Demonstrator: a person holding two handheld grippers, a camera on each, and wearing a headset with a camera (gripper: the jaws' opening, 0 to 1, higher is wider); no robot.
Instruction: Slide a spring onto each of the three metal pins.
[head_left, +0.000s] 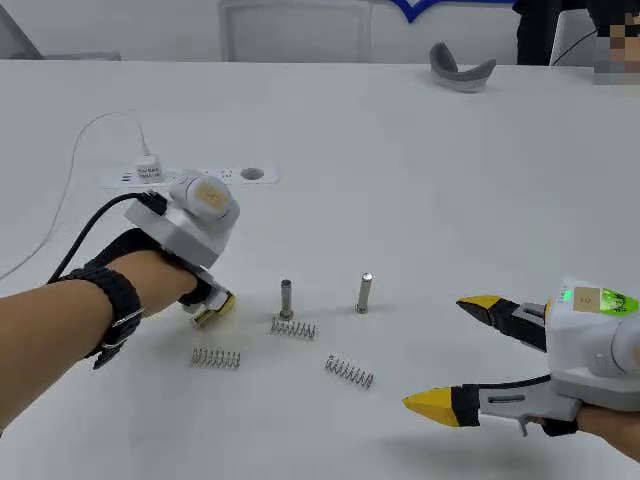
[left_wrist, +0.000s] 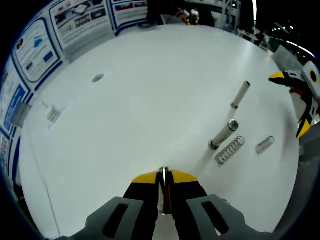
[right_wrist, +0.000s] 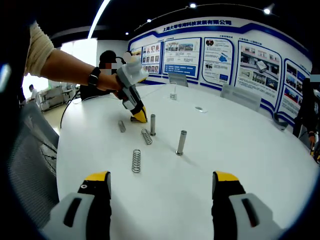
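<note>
Head view: high, near table (head_left: 400, 180) edge, faces forward-down; standing pins (head_left: 286, 298), springs (head_left: 348, 371) just 6 o'clock of centre, moderately near.
Left gripper view: low, skims table, pins at 3 o'clock, close.
Right gripper view: low, farther back, pins centred.
Overlap, all three: pins, springs.

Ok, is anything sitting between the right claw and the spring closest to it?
Nothing visible does. The right claw is open, and just bare table lies between it and the nearest spring. The two upright pins and the other springs sit farther off, toward the left claw.
</note>
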